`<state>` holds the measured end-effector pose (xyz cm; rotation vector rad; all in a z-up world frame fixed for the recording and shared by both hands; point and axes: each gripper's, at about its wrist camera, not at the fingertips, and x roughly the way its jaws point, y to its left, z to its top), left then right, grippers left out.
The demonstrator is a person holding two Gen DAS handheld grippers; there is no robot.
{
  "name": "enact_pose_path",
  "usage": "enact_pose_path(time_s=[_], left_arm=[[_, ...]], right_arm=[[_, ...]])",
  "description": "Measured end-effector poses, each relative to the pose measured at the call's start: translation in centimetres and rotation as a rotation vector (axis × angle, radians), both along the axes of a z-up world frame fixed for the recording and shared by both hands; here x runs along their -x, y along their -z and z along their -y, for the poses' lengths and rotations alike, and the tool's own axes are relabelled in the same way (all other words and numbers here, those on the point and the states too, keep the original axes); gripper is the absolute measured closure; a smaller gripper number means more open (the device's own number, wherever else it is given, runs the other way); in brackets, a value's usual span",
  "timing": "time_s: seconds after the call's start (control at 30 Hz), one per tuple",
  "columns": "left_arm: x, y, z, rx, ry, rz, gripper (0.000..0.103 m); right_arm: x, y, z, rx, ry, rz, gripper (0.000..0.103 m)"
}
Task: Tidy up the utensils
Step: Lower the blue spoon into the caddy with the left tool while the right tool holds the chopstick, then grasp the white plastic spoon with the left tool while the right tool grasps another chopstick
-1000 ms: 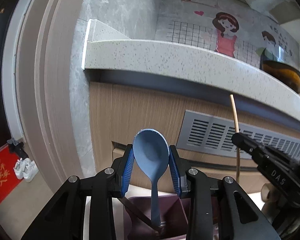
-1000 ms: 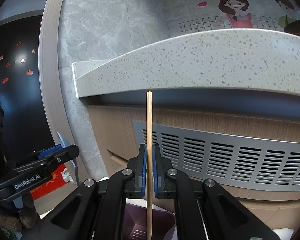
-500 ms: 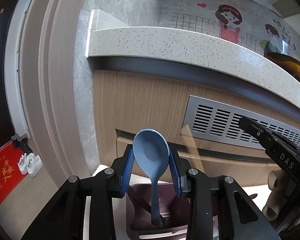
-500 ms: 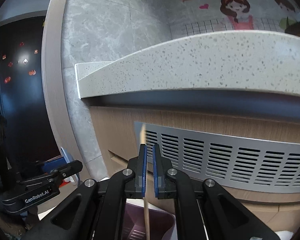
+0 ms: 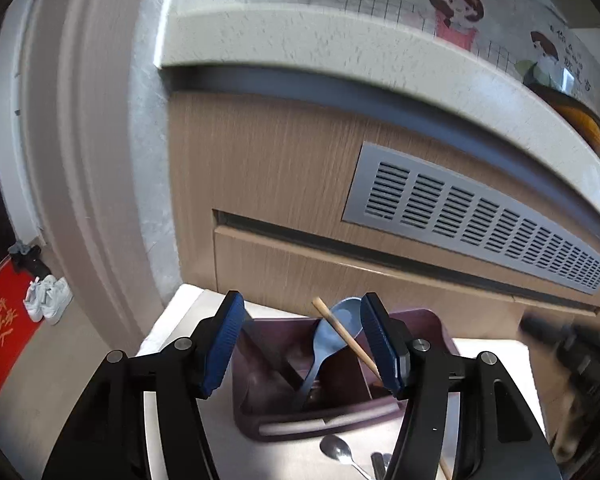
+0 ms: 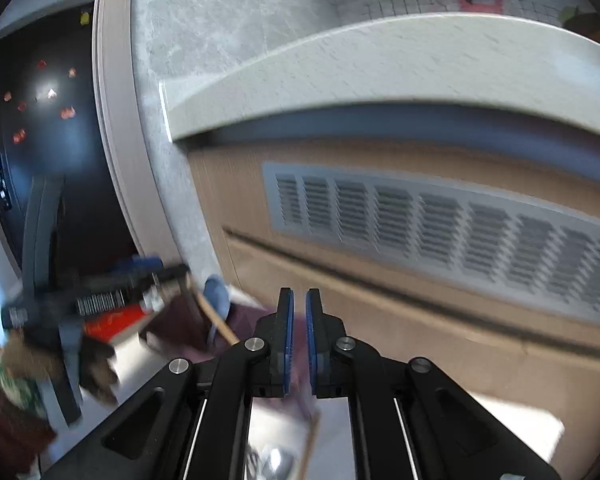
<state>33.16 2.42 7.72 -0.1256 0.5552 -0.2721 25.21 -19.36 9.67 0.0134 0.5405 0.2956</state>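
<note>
Left gripper (image 5: 302,346): its blue-padded jaws are seen spread wide and opening, with nothing pinched; the spoon and chopstick are framed in the gap beyond the pads but are not touched by them.
Right gripper (image 6: 296,334): its jaws are drawn almost together, a narrow slit being left between the pads, and they are opening slightly; nothing is seen between them.
Blue spoon (image 5: 332,336): it is stood in the purple holder, bowl upward, and is leaned toward the back wall.
Wooden chopstick (image 5: 346,338): it is propped slantwise in the same holder, crossing in front of the spoon's bowl, tip up and to the left.
Purple utensil holder (image 5: 256,412): it is set on the white tabletop (image 5: 168,320), just ahead of the left gripper; a divider is seen inside, but which compartment each utensil occupies cannot be told.
Metal spoon (image 5: 334,450): it is laid flat on the tabletop, just in front of the holder's near rim.
Backdrop: a wooden cabinet front with a grey vent grille (image 5: 472,220) is seen beneath a speckled counter edge (image 5: 340,44).
Picture quality: the right wrist view is blurred, so the items at its lower left are left unnamed.
</note>
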Motion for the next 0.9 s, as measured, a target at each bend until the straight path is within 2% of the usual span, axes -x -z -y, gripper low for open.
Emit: enact_pose_path(time_s=[0.1,0.17,0.23,0.33,0.5,0.67,0.8,0.9], left_arm=[[3.2,-0.7,-0.7,-0.005,-0.006,0.042,0.042],[5.3,-0.2,-1.0,-0.010,0.002,0.036,0.042],[7.1,1.0,-1.2,-0.021,0.003,-0.016,0.042],[9.1,3.1,-1.4,-0.036,0.009,-0.104,0.042],[12.2,7.3,-1.4,-0.031,0.013,-0.239,0.042],[14.0,10.6,-0.1,-0.047,0.050,-0.328,0.042],[14.5,12.6,1.1,-0.035,0.091,-0.414,0.042],[14.3,14.0,2.4,-0.080,0.097,-0.462,0.042]], right_arm=[[1.4,2.6,0.3,0.044,-0.024,-0.135,0.096],[2.1,5.6,0.1,0.067,-0.058,-0.253,0.096],[2.4,8.6,-0.3,0.094,-0.057,-0.333,0.096],[1.7,11.4,-1.0,0.085,-0.045,-0.418,0.096],[-0.2,14.0,-2.2,0.137,0.030,-0.485,0.095],[-0.3,14.2,-2.4,0.144,0.040,-0.480,0.095],[1.4,13.8,-1.6,0.132,0.029,-0.494,0.098],[4.3,13.2,0.1,0.135,0.037,-0.476,0.098]])
